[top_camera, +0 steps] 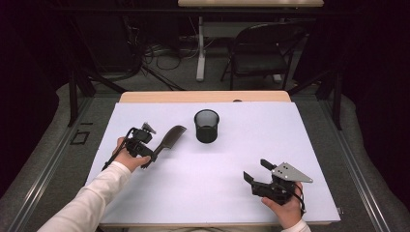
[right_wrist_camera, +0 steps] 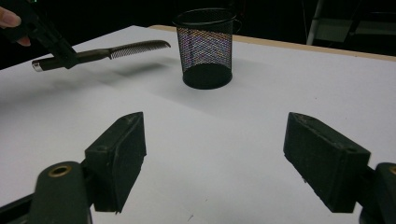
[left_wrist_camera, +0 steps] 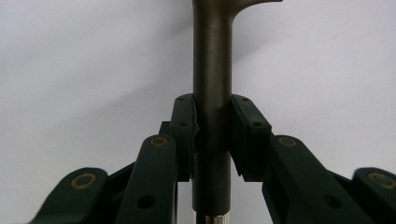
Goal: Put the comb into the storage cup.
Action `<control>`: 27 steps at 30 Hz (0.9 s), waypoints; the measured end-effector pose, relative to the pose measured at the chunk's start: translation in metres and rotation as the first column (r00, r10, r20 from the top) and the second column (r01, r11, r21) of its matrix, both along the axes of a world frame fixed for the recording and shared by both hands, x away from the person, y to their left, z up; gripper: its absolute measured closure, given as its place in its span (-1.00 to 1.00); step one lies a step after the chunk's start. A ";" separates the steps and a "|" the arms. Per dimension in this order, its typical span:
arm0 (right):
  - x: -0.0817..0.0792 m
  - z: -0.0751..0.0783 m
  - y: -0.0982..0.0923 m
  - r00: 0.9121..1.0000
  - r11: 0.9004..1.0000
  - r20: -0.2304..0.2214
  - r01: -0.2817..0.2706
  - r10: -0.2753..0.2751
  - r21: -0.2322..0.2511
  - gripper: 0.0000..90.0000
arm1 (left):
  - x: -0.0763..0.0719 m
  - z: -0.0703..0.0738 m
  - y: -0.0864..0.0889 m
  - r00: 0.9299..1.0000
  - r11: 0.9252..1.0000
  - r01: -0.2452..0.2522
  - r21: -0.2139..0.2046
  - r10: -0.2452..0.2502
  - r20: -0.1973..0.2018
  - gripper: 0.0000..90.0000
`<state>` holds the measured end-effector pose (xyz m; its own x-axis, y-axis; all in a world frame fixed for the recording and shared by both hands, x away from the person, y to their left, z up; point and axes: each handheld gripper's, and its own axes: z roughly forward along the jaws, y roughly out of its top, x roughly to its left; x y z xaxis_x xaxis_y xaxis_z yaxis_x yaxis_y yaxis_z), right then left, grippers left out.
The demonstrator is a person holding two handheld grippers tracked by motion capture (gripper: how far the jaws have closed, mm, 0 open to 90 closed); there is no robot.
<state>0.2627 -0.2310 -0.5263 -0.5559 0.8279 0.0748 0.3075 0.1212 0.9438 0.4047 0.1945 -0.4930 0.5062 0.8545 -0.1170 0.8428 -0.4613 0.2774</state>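
The left gripper (top_camera: 151, 155) clamps the handle of the comb (top_camera: 170, 137), a light, stiff thing, left of the mesh cup (top_camera: 206, 126), while the right gripper (top_camera: 256, 171) stands open.

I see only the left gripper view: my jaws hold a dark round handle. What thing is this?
Observer: A dark comb; the left gripper clamps its handle, teeth end free.
Operator: Is it lifted from the table?
Observer: Yes, the right gripper view shows its shadow on the white table beneath it.
Operator: What is near?
Observer: A black mesh cup stands upright, just beyond the comb's tip.
Operator: And the other gripper?
Observer: The right gripper is open, holding nothing.
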 end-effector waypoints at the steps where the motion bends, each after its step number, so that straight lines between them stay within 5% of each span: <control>1: 0.000 0.000 0.000 1.000 1.000 0.003 -0.001 0.001 -0.001 -0.54 | 0.000 0.000 0.000 1.000 1.000 0.000 0.000 0.000 0.000 0.61; 12: 0.000 0.000 0.000 1.000 1.000 0.002 -0.001 0.001 -0.004 -0.54 | -0.002 0.019 0.009 0.996 0.997 -0.017 -0.076 0.023 0.083 0.61; 27: 0.000 -0.001 0.001 1.000 1.000 -0.001 -0.005 0.005 -0.005 -0.54 | -0.006 0.041 0.021 0.980 0.987 -0.044 -0.154 0.072 0.184 0.61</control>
<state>0.2628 -0.2295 -0.5271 -0.5596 0.8257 0.0712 0.3081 0.1275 0.9428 0.3983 0.2150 -0.4522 0.4813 0.8633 -0.1522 0.7930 -0.3548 0.4952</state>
